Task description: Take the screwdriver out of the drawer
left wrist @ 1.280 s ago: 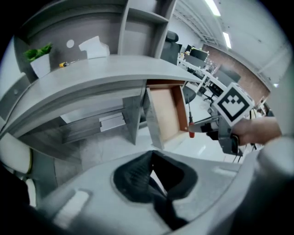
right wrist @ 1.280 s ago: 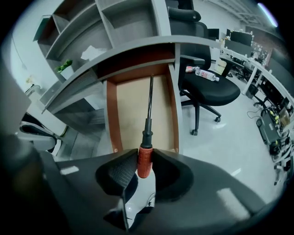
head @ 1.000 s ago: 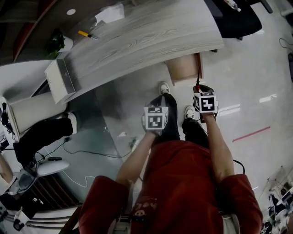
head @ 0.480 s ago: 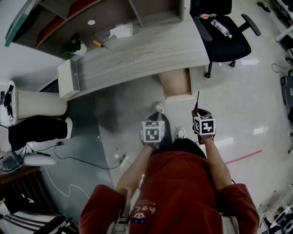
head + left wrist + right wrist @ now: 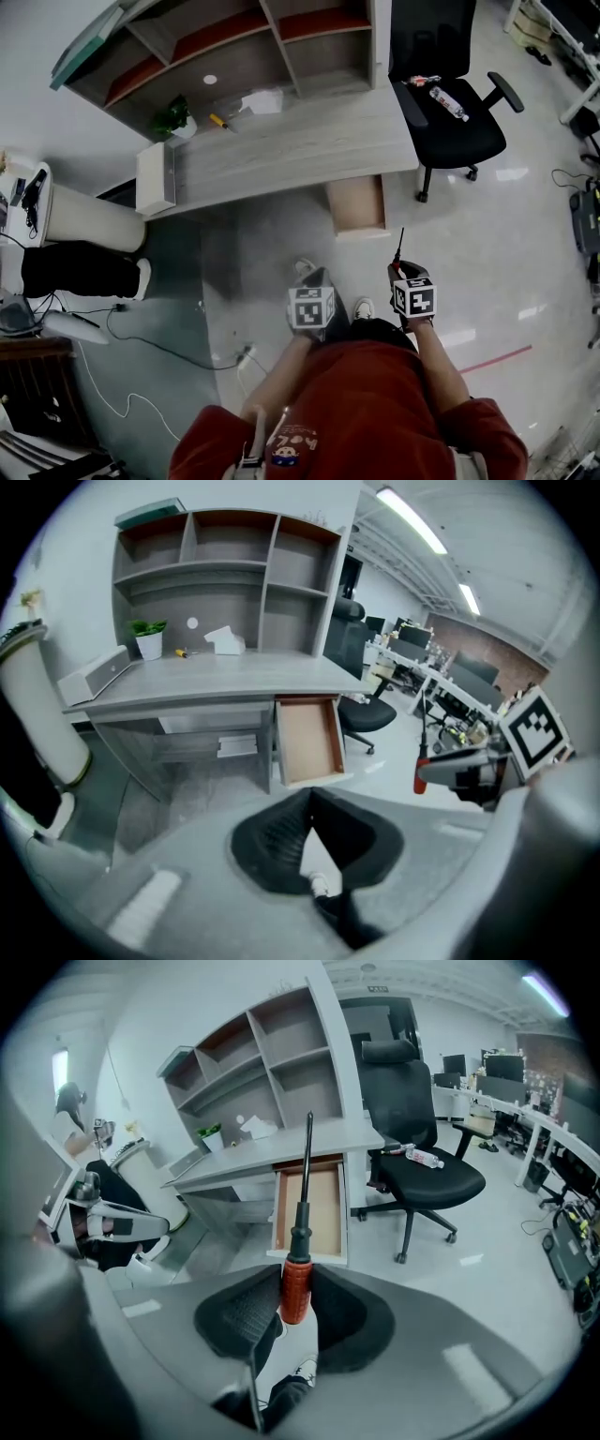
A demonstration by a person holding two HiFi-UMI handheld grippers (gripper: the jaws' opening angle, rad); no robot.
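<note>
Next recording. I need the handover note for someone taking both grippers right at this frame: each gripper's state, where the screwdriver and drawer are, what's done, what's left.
Right gripper: shut on the red handle of the screwdriver, shaft pointing towards the desk.
Left gripper: shut, empty.
Drawer: pulled out from under the desk, looks empty.
Done: the screwdriver is out of the drawer, held over the floor, clear of the desk.
Left: probably only setting it down somewhere; the drawer stands open.
</note>
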